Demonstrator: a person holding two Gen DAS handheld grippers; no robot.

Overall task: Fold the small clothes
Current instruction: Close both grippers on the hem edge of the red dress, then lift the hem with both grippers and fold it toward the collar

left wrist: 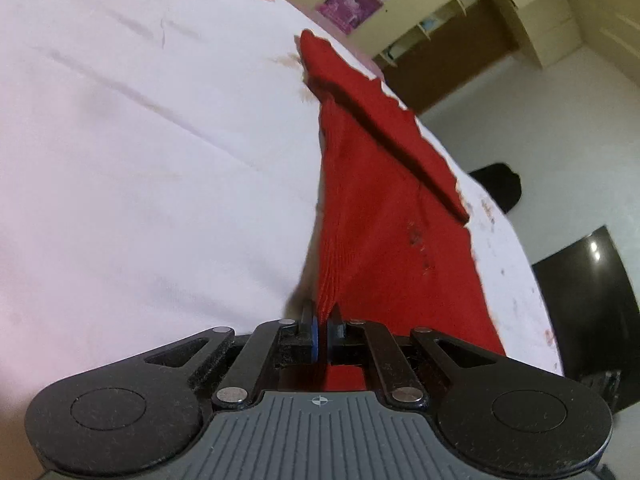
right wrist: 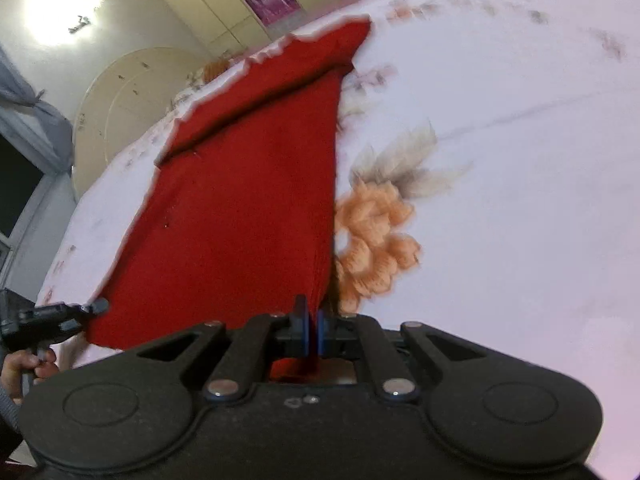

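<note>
on floral bedsheet [right wrist: 500,200]: left gripper [left wrist: 322,326], right gripper [right wrist: 313,330] each clamp red garment [right wrist: 248,216] edge.

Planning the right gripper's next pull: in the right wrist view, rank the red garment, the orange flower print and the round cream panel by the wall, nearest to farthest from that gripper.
1. red garment: clamped in the right gripper.
2. orange flower print: on the sheet, just right of the garment's edge.
3. round cream panel: upper left, beyond the bed.

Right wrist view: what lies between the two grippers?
Only the red garment: its near edge spans from the left gripper to the right gripper, both shut on it.
</note>
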